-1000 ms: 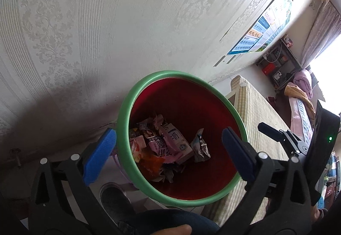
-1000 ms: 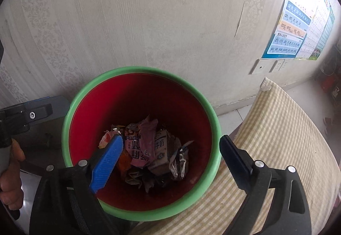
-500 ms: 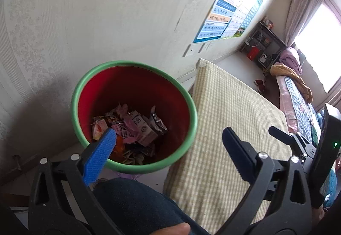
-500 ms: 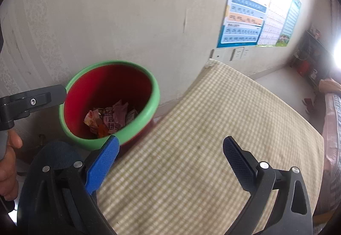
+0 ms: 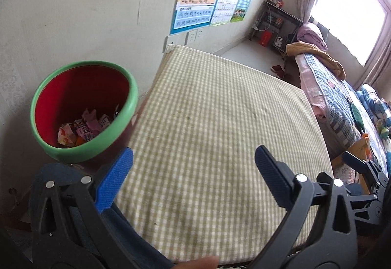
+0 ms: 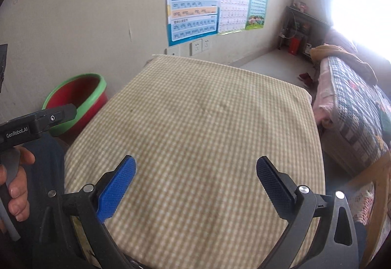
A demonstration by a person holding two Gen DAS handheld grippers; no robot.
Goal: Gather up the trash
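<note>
Trash [image 5: 84, 129] lies in the red bin [image 5: 73, 149], left of both grippers' empty, spread jaws.

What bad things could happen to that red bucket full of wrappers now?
The green-rimmed red plastic bucket stands right against the checked yellow cushion beside the person's knee, so a bump might tip it and spill the crumpled wrappers. Both the left hand-held gripper and the right hand-held gripper are open and empty, pointing away from it.

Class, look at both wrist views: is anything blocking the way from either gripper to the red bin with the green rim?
Nothing visible does. The red bin with the green rim stands open-topped beside the checked cloth table; left gripper and right gripper are open and empty.
</note>
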